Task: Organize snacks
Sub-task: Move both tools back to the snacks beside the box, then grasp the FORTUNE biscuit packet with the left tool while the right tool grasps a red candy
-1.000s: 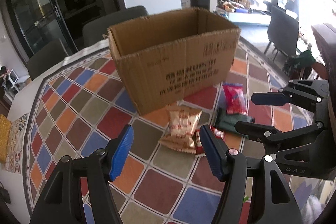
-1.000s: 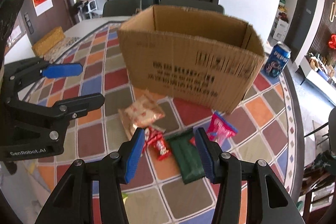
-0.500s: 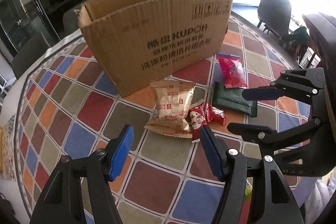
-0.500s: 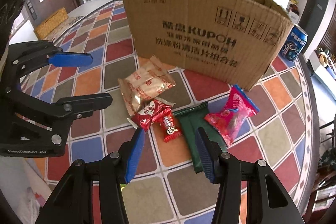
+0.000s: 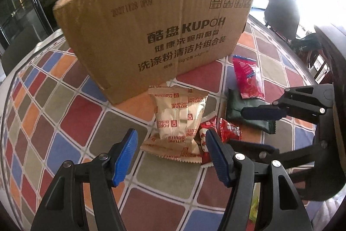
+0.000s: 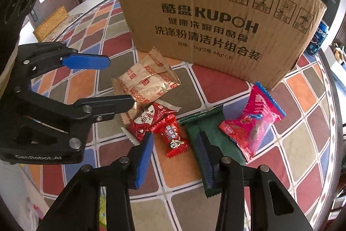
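Both grippers have been brought lower and nearer the snacks. Left gripper (image 5: 170, 153) is held wide open and empty, the gold biscuit packet (image 5: 180, 120) framed just ahead for a grasp. Right gripper (image 6: 175, 155), likewise open and empty, is aimed at the small red candy packet (image 6: 175, 140). Beyond, the cardboard box (image 5: 160, 36) awaits them.

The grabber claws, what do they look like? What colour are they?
Both are black frames with round silver screws. The left gripper and right gripper each have two fingers tipped with ribbed blue pads. In the right wrist view, the left one's side reads "GenRobot.AI" in pale letters. No cables or sleeves show.
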`<act>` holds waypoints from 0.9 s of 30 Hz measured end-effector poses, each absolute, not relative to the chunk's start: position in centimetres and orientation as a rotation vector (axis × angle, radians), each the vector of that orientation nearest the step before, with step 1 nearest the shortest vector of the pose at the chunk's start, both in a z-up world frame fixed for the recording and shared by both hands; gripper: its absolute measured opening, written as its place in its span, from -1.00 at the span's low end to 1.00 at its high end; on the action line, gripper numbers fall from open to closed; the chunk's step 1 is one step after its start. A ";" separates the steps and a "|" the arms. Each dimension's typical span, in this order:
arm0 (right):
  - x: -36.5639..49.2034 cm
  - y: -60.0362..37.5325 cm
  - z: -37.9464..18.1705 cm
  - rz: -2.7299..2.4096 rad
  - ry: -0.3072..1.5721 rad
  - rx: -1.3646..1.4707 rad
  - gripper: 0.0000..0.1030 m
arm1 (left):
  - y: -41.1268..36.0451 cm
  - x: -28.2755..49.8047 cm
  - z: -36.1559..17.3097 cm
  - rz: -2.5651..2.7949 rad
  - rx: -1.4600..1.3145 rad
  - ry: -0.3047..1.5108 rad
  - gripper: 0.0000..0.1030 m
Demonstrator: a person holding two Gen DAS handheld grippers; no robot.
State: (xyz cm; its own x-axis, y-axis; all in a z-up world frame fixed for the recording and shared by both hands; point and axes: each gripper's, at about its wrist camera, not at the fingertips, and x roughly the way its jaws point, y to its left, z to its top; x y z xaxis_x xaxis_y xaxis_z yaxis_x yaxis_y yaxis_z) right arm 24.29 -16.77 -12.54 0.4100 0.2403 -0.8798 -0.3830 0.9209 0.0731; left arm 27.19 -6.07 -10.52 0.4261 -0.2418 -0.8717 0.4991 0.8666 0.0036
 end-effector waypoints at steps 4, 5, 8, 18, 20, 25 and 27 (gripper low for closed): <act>24.7 -16.3 -13.0 0.398 1.079 -0.153 -0.23 | -6.3 28.0 -11.3 -0.474 0.265 1.049 0.25; 24.8 -16.2 -13.1 0.398 1.076 -0.157 -0.24 | -6.4 28.2 -11.4 -0.474 0.262 1.053 0.25; 25.3 -16.0 -13.1 0.400 1.074 -0.146 -0.25 | -6.3 28.6 -11.9 -0.470 0.247 1.068 0.20; 26.0 -15.2 -13.5 0.382 1.063 -0.148 -0.52 | -5.3 28.2 -11.9 -0.456 0.198 1.090 -0.22; 25.9 -15.0 -13.6 0.378 1.057 -0.156 -0.60 | -4.8 27.7 -11.8 -0.444 0.186 1.091 -0.22; 25.7 -14.9 -13.8 0.378 1.049 -0.123 -0.68 | -4.2 26.9 -11.1 -0.420 0.148 1.083 -0.23; 25.5 -15.0 -13.7 0.378 1.044 -0.111 -0.68 | -3.8 26.4 -10.7 -0.415 0.132 1.076 -0.23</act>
